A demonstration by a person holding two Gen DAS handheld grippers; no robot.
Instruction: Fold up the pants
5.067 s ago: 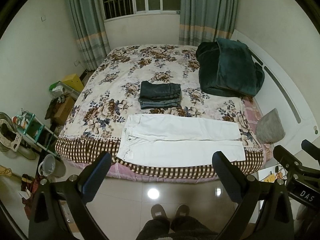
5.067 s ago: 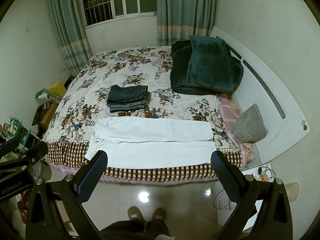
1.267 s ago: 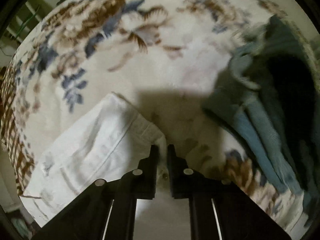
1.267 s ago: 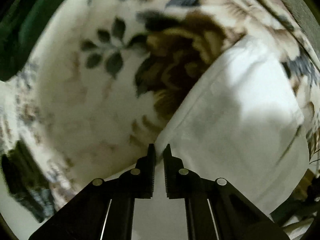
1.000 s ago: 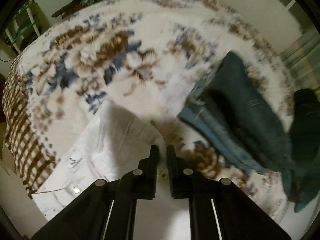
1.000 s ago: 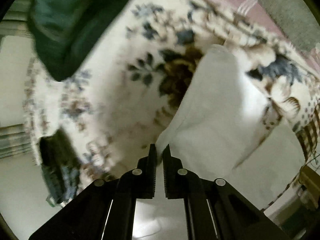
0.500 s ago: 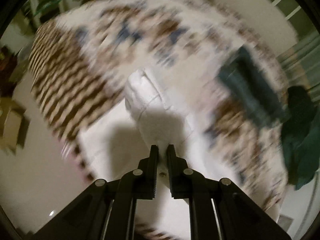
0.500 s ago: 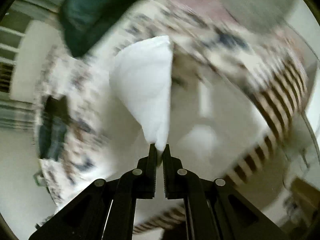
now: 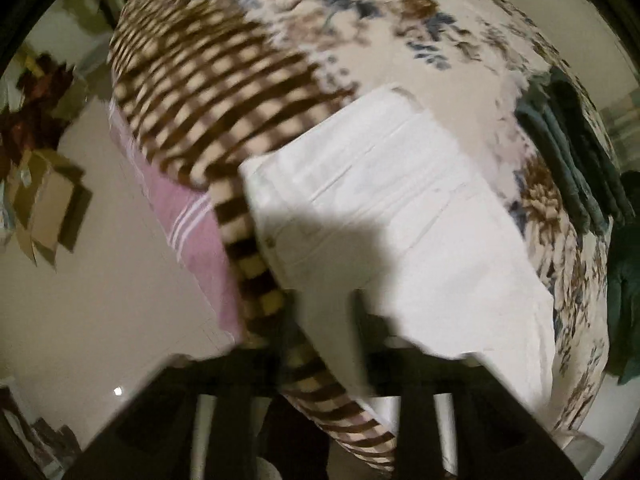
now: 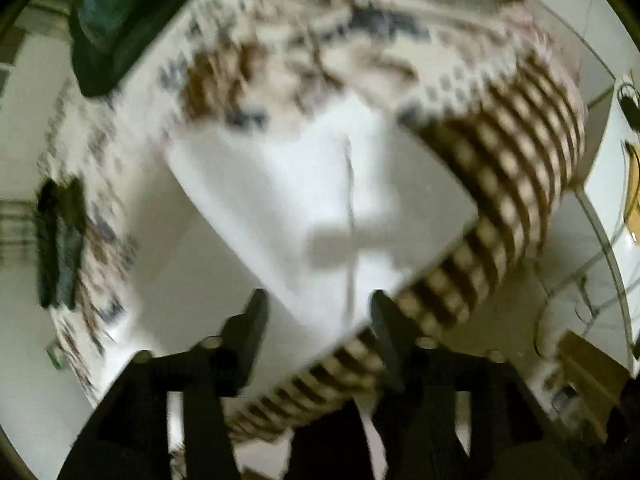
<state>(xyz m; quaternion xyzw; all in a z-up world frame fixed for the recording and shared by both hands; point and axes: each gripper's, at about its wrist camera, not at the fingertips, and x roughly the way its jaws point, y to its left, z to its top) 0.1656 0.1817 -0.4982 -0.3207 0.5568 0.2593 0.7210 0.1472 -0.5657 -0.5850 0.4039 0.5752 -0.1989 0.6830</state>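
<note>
Bed [image 9: 224,80], floral cover with a brown-check border, fills the area ahead of both grippers. White pants [image 9: 400,216] lie along its near edge, directly in front of the left gripper [image 9: 324,332] and the right gripper [image 10: 318,316]; one leg appears doubled over the other, waistband at the left gripper, hems at the right.

Left gripper: jaws spread, cloth between them, blurred. Right gripper: jaws spread, nothing pinched, hem just ahead.

Judgement: lengthwise fold laid; release under way. To do it well, back straight off without snagging the top layer, check that edges match, then take hems toward waistband.

Count: one bed, one pair of white pants, one stack of folded dark jeans [image 9: 576,160] beyond and right of the left gripper, one dark green blanket [image 10: 120,12] far ahead-left of the right gripper, two grippers.
</note>
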